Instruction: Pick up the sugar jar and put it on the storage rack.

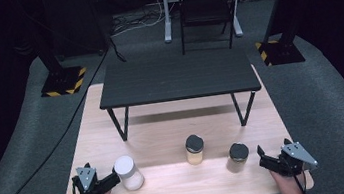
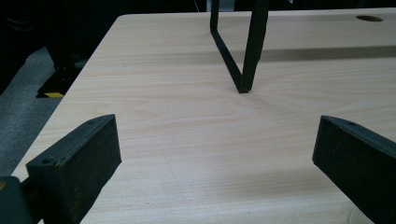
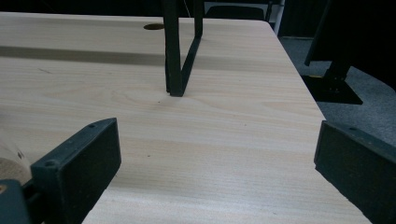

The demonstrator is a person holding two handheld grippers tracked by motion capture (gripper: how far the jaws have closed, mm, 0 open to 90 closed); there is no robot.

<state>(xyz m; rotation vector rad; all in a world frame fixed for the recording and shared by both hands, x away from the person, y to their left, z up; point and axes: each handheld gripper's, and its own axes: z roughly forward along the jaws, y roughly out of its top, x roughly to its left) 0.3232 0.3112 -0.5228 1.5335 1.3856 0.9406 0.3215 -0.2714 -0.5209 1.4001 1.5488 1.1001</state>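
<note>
High view: the left gripper (image 1: pixel 113 180) rests on the bench (image 1: pixel 182 191) just beside the white-lidded jar (image 1: pixel 128 173), its fingers wide open and holding nothing. The right gripper (image 1: pixel 265 158) lies near the brown jar (image 1: pixel 238 157), also wide open and empty. A yellow jar (image 1: pixel 194 149) stands between the two jars, and behind them a small black table (image 1: pixel 177 78) is on the bench.

Left gripper view: the fingers (image 2: pixel 79 163) are far apart over bare wood; a table leg (image 2: pixel 245 51) stands ahead. I think a hasty approach could tip the white-lidded jar.

Right gripper view: the fingers (image 3: pixel 81 161) are spread, nothing between them. The other leg (image 3: pixel 175 56) could block a forward reach.
</note>
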